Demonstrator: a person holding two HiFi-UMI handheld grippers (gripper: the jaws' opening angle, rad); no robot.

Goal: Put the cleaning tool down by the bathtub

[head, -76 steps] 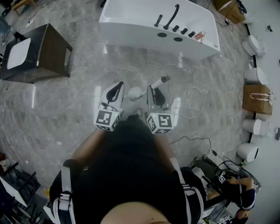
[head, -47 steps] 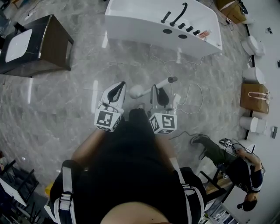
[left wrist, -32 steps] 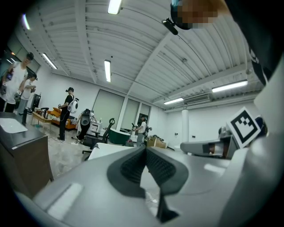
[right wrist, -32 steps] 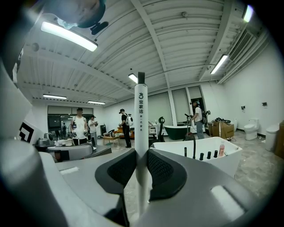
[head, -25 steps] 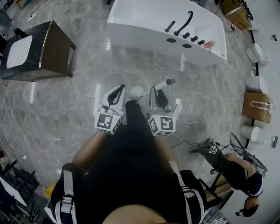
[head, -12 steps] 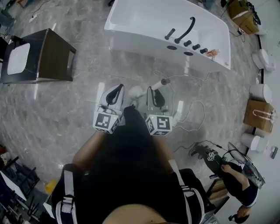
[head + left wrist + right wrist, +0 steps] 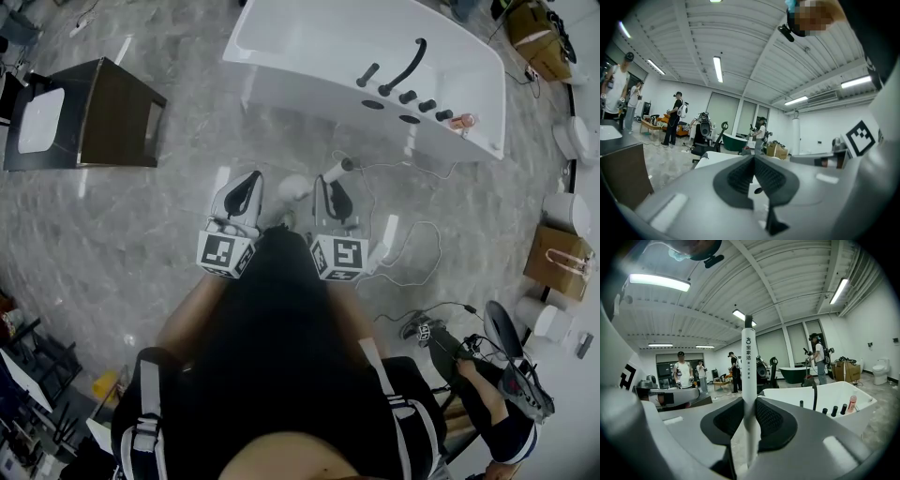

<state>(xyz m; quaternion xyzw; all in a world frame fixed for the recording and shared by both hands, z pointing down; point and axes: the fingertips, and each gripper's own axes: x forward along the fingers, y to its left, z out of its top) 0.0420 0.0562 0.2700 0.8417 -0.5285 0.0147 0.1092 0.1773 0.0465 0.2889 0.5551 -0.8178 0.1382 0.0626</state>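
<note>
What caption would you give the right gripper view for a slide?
Right hand-held gripper clamps the cleaning tool's white handle, white bathtub ahead.

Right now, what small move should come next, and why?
Probably carry the cleaning tool closer to the bathtub before lowering it: the right tongs are clamped on its white handle, and a stretch of floor lies between it and the tub.

One cleaning tool, two grippers

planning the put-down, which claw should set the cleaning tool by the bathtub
Right: the right claw grips the cleaning tool by its handle, facing the bathtub; the left claw is shut, empty.
</note>
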